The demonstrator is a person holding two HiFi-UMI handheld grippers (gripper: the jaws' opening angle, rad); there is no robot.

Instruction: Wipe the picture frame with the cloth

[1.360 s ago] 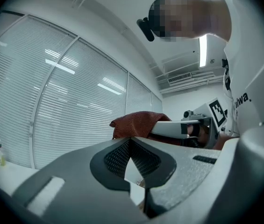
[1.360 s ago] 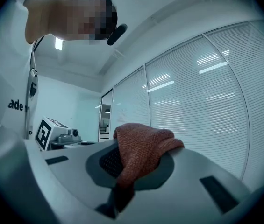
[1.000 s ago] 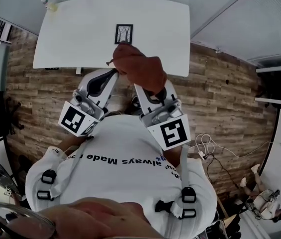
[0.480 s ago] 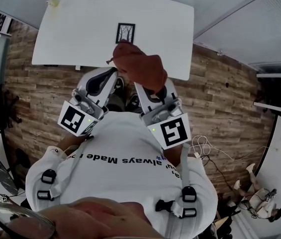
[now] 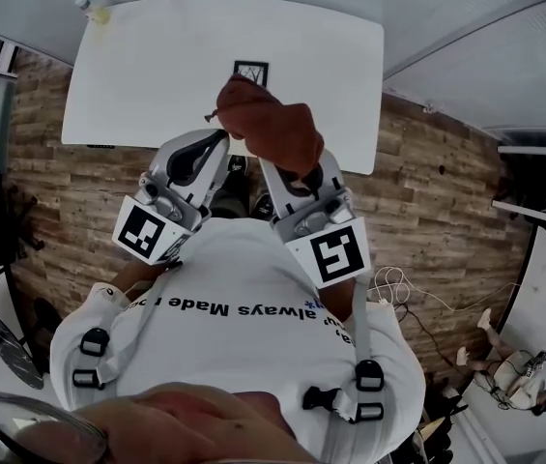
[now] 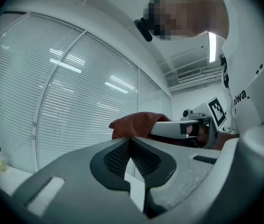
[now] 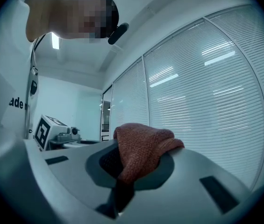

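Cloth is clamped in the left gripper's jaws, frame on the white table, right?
No: the cloth is clamped by the right gripper, as the right gripper view shows; the left gripper holds nothing. The picture frame is on the white table.

In the head view the cloth (image 5: 271,124) covers the lower edge of the picture frame (image 5: 251,70), and the frame's print is too small to make out. The cloth also hides the right gripper's (image 5: 294,174) tips. At the surface's (image 5: 157,56) far corner stands what may be a small bottle (image 5: 86,5), too tiny to tell.
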